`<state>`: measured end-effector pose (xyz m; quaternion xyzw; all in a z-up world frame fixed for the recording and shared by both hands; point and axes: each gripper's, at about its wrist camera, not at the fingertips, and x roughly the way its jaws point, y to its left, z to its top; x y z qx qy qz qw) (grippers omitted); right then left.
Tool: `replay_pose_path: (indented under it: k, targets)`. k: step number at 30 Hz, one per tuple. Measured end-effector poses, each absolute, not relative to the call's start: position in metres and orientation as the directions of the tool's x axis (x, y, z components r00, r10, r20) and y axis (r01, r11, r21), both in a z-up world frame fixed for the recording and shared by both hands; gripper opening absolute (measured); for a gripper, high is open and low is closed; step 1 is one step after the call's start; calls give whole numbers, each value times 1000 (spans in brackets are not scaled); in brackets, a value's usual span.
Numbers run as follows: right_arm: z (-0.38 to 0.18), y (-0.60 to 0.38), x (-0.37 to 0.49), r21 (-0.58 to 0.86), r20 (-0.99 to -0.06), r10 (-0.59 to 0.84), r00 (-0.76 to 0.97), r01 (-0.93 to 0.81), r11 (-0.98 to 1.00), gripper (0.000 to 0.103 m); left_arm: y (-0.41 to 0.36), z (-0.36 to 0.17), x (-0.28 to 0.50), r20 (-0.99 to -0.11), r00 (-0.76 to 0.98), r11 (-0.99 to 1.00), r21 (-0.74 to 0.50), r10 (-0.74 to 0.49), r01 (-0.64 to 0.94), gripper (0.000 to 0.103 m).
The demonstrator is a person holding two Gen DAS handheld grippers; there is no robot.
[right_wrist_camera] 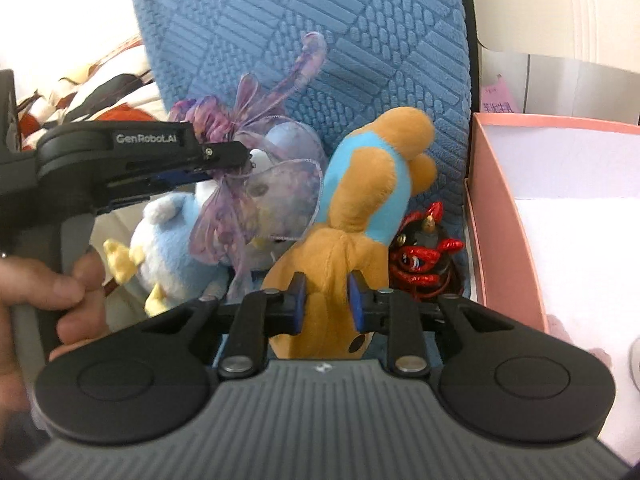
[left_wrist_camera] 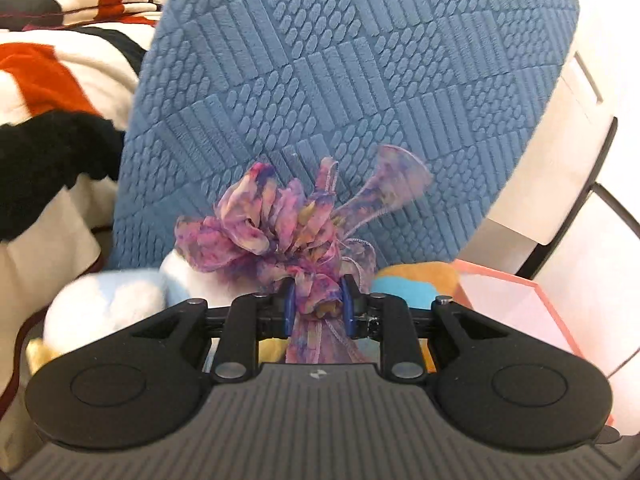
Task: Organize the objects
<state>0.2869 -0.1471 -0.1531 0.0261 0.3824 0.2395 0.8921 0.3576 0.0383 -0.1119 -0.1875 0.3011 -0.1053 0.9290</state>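
Observation:
My left gripper [left_wrist_camera: 319,306] is shut on a purple-pink sheer ribbon bow [left_wrist_camera: 280,224], held up in front of the blue chair back. In the right wrist view the left gripper [right_wrist_camera: 236,160] shows from the side, with the ribbon bow [right_wrist_camera: 260,184] hanging from it over a white and light-blue plush bird [right_wrist_camera: 172,240]. My right gripper [right_wrist_camera: 327,300] is shut on an orange and blue plush toy [right_wrist_camera: 360,184] that leans on the chair. A red and black figure [right_wrist_camera: 424,256] sits behind that plush. The plush bird [left_wrist_camera: 108,304] and orange plush [left_wrist_camera: 412,284] show below the bow.
A blue textured chair back [left_wrist_camera: 340,72] fills the background, and it also shows in the right wrist view [right_wrist_camera: 320,20]. An open pink box [right_wrist_camera: 508,216] with a white inside stands at the right; it shows in the left wrist view [left_wrist_camera: 516,304] too. A red, black and white blanket [left_wrist_camera: 52,80] lies at the left.

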Motion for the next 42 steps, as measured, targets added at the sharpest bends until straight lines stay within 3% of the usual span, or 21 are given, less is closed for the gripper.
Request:
replay_pose_path:
  k: [13, 24, 26, 27, 28, 30, 36, 39, 42]
  targets:
    - [-144, -157, 237, 141, -686, 413, 599, -447, 883, 10, 64, -122, 264, -605, 745, 907, -420, -280, -1, 26]
    - [-157, -171, 234, 212, -676, 410, 613, -370, 904, 14, 62, -132, 258, -671, 697, 920, -390, -252, -43, 27]
    - [-158, -171, 238, 230, -666, 415, 620, -358, 905, 17, 63, -134, 261, -679, 692, 921, -386, -246, -52, 27]
    - [-159, -171, 241, 243, -661, 415, 625, -344, 907, 30, 63, -135, 263, -683, 688, 920, -387, -244, -57, 27]
    - [-161, -172, 244, 262, -660, 413, 627, -322, 910, 50, 64, -136, 265, -688, 683, 918, -391, -245, -63, 27]
    - [-164, -174, 251, 300, -665, 418, 618, -292, 908, 63, 65, -138, 268, -695, 674, 915, -397, -249, -72, 27]
    - [-174, -173, 263, 433, -661, 497, 563, -255, 865, 63, 65, -143, 273, -716, 655, 918, -387, -242, -85, 27]
    - [-172, -167, 271, 439, -649, 497, 575, -250, 863, 74, 65, -144, 276, -725, 648, 919, -381, -231, -98, 27]
    - [-173, -158, 282, 434, -637, 507, 581, -272, 859, 74, 65, -146, 278, -733, 644, 923, -371, -222, -105, 27]
